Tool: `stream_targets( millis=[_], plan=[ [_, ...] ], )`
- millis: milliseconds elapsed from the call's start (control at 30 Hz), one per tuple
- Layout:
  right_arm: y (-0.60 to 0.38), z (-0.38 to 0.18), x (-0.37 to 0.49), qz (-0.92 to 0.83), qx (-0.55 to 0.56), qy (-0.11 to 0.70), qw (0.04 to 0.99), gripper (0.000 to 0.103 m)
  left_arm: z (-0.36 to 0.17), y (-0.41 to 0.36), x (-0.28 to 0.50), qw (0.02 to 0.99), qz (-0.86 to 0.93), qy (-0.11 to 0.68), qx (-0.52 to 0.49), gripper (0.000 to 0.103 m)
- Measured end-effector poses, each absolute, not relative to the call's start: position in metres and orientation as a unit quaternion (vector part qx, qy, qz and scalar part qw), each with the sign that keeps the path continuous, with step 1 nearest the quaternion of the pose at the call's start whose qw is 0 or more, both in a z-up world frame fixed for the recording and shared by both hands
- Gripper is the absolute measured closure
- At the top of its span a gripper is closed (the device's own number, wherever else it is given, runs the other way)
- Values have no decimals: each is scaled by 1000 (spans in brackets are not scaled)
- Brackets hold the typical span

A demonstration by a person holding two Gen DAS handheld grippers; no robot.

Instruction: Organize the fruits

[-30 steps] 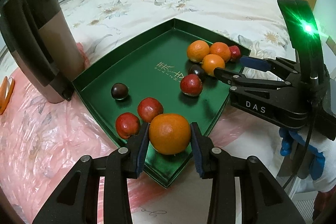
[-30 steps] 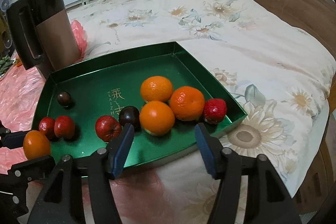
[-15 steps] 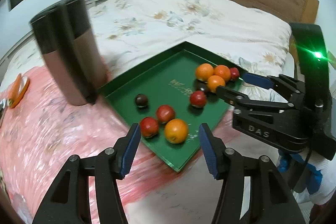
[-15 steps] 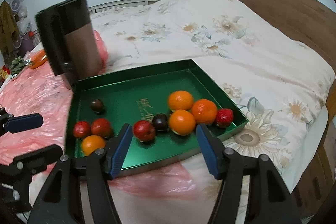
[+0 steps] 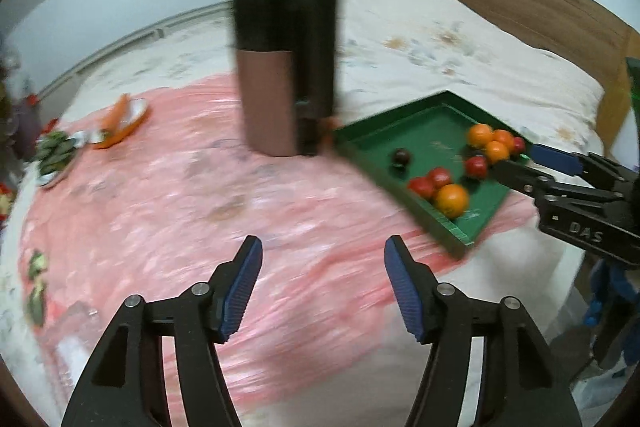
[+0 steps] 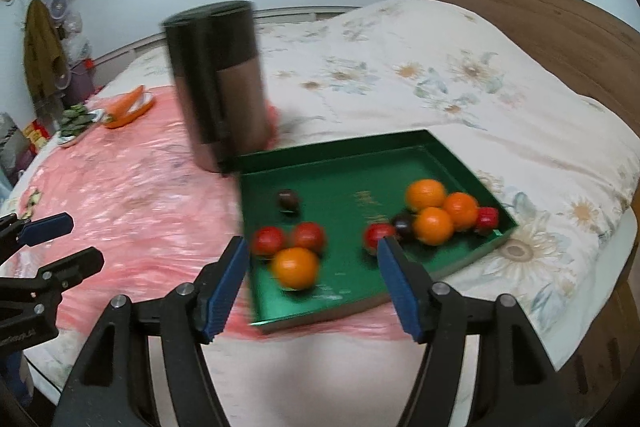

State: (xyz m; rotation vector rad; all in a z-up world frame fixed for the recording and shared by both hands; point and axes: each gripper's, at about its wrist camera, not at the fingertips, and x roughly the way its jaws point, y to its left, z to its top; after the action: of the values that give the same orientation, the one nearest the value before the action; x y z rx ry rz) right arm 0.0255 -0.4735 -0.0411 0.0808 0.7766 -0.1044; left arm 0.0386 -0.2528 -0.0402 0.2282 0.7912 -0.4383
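Fruits (image 6: pixel 296 267) lie in the green tray (image 6: pixel 460 155), ahead of the right hand-held gripper (image 6: pixel 310 283), whose jaws stand wide and empty. Only its view shows that. Left hand-held gripper (image 5: pixel 322 287), tilted down over pink sheet (image 5: pixel 160 195), is opening, empty.

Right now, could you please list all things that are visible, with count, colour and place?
Tray: one, green, on the bed.
Oranges: four; one near the tray's front, three grouped at its right.
Red fruits: four; two beside the single orange, two by the group.
Dark fruits: two; one alone, one by the group.
Canister: one, black and brown, behind the tray.
Pink sheet: one, over the bed.
Carrot: one, orange, far left.
Left gripper: opening, nothing between its jaws.
Right gripper: open, empty.
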Motion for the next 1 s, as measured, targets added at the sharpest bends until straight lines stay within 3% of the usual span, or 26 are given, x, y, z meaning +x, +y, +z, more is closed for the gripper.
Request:
stream_targets(
  millis=[267, 300, 433, 467, 1000],
  plan=[
    [-399, -37, 26, -15, 37, 365, 930, 0, -33, -179, 26, 914, -148, 362, 102, 40],
    [-391, -36, 26, -14, 34, 363, 931, 0, -33, -171, 25, 917, -140, 361, 99, 37],
    [-357, -30, 24, -2, 24, 350, 936, 0, -27, -140, 20, 927, -112, 349, 81, 8],
    [-351, -29, 23, 0, 20, 346, 938, 0, -26, -134, 18, 930, -106, 344, 79, 6],
    [-293, -9, 5, 2, -14, 305, 952, 0, -6, -68, -2, 947, -42, 315, 43, 2]
  ],
)
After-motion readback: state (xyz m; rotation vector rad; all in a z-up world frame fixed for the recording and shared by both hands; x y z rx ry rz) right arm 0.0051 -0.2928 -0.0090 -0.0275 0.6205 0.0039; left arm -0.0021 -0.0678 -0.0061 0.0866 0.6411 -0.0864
